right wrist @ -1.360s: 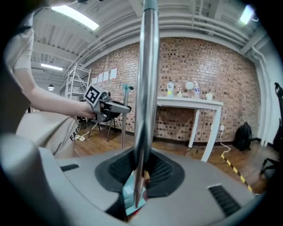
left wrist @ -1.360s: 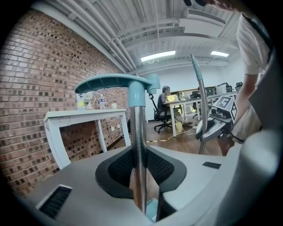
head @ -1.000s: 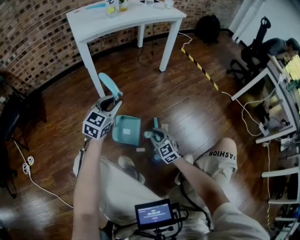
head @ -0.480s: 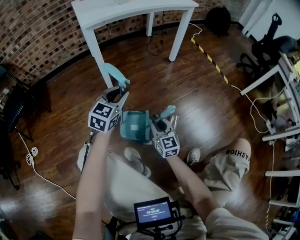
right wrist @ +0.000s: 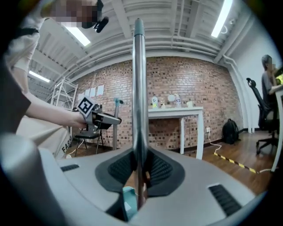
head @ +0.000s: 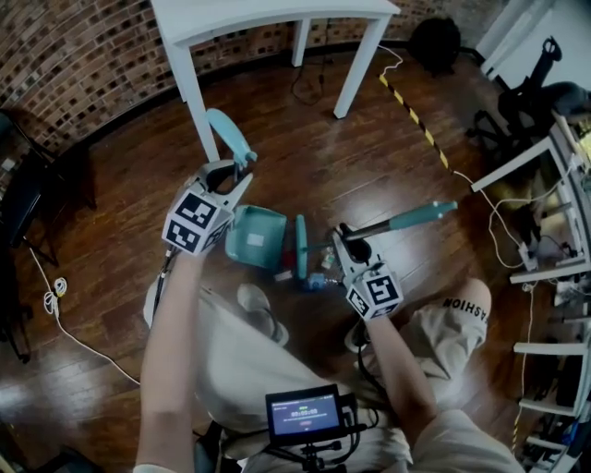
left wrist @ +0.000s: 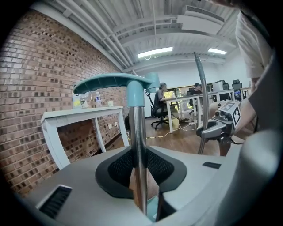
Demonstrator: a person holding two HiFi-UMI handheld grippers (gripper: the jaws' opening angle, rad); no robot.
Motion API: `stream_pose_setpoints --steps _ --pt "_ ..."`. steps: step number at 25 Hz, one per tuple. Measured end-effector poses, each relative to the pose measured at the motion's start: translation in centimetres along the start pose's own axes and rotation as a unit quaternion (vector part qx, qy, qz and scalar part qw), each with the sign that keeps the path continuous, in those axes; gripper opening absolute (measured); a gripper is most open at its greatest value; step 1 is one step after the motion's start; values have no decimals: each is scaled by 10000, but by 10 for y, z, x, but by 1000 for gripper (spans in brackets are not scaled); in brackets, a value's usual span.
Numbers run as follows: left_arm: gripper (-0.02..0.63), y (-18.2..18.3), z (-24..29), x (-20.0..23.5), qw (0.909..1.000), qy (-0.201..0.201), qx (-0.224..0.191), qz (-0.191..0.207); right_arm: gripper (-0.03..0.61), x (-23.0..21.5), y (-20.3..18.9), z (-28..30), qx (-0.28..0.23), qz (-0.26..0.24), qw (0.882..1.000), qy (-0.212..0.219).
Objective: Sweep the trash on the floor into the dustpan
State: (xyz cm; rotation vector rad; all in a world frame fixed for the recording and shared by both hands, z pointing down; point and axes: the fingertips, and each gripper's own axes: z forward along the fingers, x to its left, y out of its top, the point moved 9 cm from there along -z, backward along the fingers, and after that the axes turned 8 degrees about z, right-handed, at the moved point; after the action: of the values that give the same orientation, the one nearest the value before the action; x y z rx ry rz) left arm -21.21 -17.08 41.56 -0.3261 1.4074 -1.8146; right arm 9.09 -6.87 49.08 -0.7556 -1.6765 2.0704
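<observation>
My left gripper [head: 224,178] is shut on the metal pole [left wrist: 138,145] of the teal dustpan [head: 253,236], which rests on the wood floor with its mouth toward the broom. The pole's teal grip [left wrist: 116,82] rises above the jaws. My right gripper [head: 344,240] is shut on the broom's metal pole [right wrist: 139,110], which leans to the right and ends in a teal grip [head: 421,217]. The teal broom head [head: 301,248] stands just right of the dustpan's mouth. A small white scrap [head: 283,274] and a bluish piece of trash [head: 319,281] lie on the floor by the broom head.
A white table [head: 199,18] stands behind the dustpan. Yellow-black tape [head: 416,115] and cables cross the floor at the right, near an office chair [head: 531,97] and desks. A dark chair [head: 28,208] is at the left. The person's shoe [head: 261,312] is close below the dustpan.
My right gripper has moved right and the broom pole now leans out to the right, with its head drawn a little away from the dustpan's mouth. The left gripper and dustpan barely shifted.
</observation>
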Motion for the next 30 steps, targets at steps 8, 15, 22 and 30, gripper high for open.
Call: stream_pose_setpoints --steps 8,15,22,30 --pt "74 1 -3 -1 9994 -322 -67 84 80 -25 30 -73 501 -610 9958 -474" --pt "74 1 7 -5 9987 -513 -50 16 80 -47 2 -116 1093 -464 9810 -1534" --pt "74 5 22 -20 9976 -691 -5 13 80 -30 -53 -97 1427 -44 9720 -1868" --pt "74 0 21 -21 9967 -777 -59 -232 81 -2 -48 -38 608 480 9727 -2189"
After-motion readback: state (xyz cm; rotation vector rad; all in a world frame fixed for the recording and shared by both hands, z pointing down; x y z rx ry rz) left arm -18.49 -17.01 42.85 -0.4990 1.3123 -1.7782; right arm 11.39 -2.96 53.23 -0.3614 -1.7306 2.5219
